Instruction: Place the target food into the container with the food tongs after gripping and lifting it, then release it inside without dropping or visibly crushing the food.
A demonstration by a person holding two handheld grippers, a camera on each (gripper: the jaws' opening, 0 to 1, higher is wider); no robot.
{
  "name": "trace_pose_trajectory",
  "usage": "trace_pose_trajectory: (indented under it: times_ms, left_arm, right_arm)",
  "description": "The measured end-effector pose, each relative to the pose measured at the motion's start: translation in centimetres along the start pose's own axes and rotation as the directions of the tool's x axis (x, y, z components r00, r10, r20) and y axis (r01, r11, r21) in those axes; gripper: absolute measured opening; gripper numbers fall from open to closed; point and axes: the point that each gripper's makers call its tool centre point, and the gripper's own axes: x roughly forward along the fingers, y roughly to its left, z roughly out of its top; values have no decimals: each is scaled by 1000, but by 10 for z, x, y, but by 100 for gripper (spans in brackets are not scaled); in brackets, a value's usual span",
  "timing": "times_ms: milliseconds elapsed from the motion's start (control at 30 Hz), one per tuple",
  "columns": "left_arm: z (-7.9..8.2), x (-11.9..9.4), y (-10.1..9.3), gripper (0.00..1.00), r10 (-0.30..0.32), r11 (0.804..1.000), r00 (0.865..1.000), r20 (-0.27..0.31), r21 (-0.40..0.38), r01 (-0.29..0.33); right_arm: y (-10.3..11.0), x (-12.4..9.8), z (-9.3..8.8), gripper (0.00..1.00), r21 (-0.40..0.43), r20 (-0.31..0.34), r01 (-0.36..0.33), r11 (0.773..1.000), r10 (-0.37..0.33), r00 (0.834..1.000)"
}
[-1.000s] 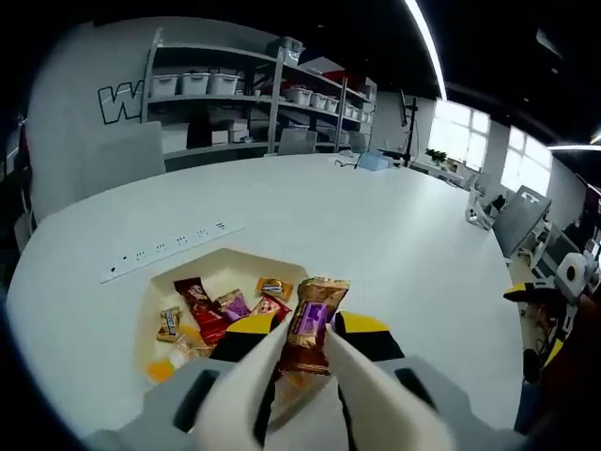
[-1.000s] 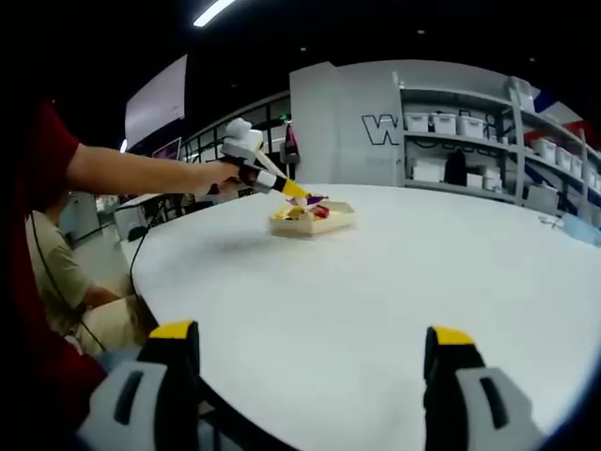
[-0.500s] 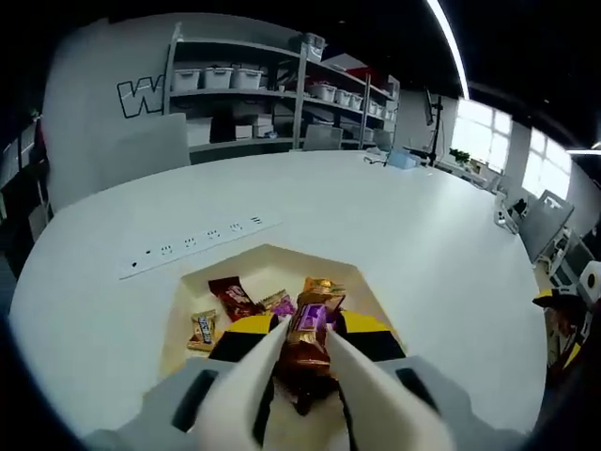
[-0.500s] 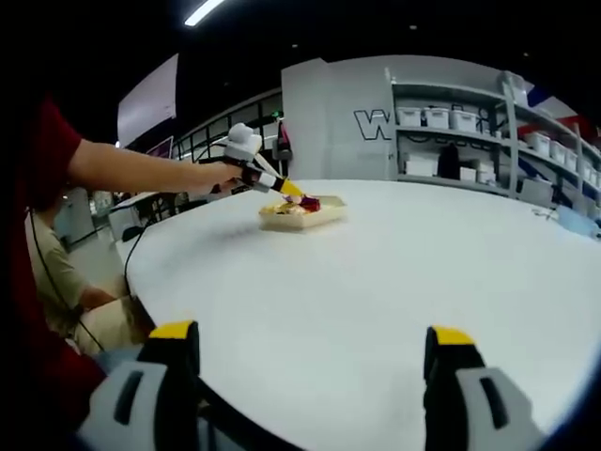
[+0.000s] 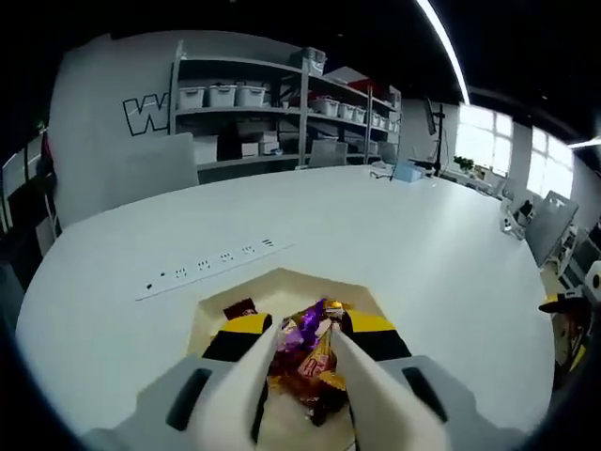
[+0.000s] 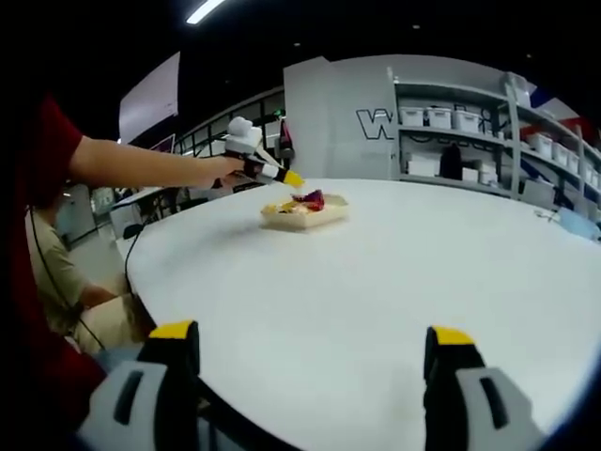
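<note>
A beige container (image 5: 282, 289) of wrapped sweets lies on the white table just ahead of my left gripper (image 5: 307, 324). A purple-and-gold wrapped candy (image 5: 310, 352) sits tilted on the pile, seen in the gap between the yellow-tipped jaws, which stand slightly apart. From the right gripper view, the left gripper (image 6: 282, 175) hovers a little above the container (image 6: 305, 218), and the candy (image 6: 310, 198) rests on top of the heap, clear of the jaw tips. My right gripper (image 6: 312, 334) is open over the near table edge, holding nothing.
A power strip (image 5: 211, 263) is set into the table beyond the container. Shelves with white bins (image 5: 272, 113) line the far wall. A person's arm (image 6: 141, 164) reaches in from the left, holding the left gripper. Broad bare tabletop (image 6: 394, 272) lies between the grippers.
The left gripper carried the candy over the container, let it go onto the pile and rose slightly. Its jaws have spread a little. The right gripper stayed put.
</note>
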Motion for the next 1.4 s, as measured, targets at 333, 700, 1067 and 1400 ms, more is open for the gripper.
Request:
trace_pose_trajectory:
  times_ms: [333, 700, 1067, 1400]
  left_arm:
    - [3, -26, 3, 28, 9, 1000, 1000, 10, -26, -8]
    - [12, -50, -14, 28, -15, 1000, 999, 38, -12, 15]
    - [4, -74, -32, 28, -44, 999, 998, 51, -3, 45]
    - [-11, -96, -47, 28, -75, 997, 996, 48, 14, 74]
  right_arm:
    - [9, -1, 6, 99, -17, 13, -13, 1000, 13, 1000]
    - [24, -5, 15, 99, -48, 27, -33, 998, 34, 999]
    - [35, -9, 21, 99, -77, 33, -47, 996, 49, 998]
    - [52, -6, 23, 99, -116, 23, -70, 991, 73, 997]
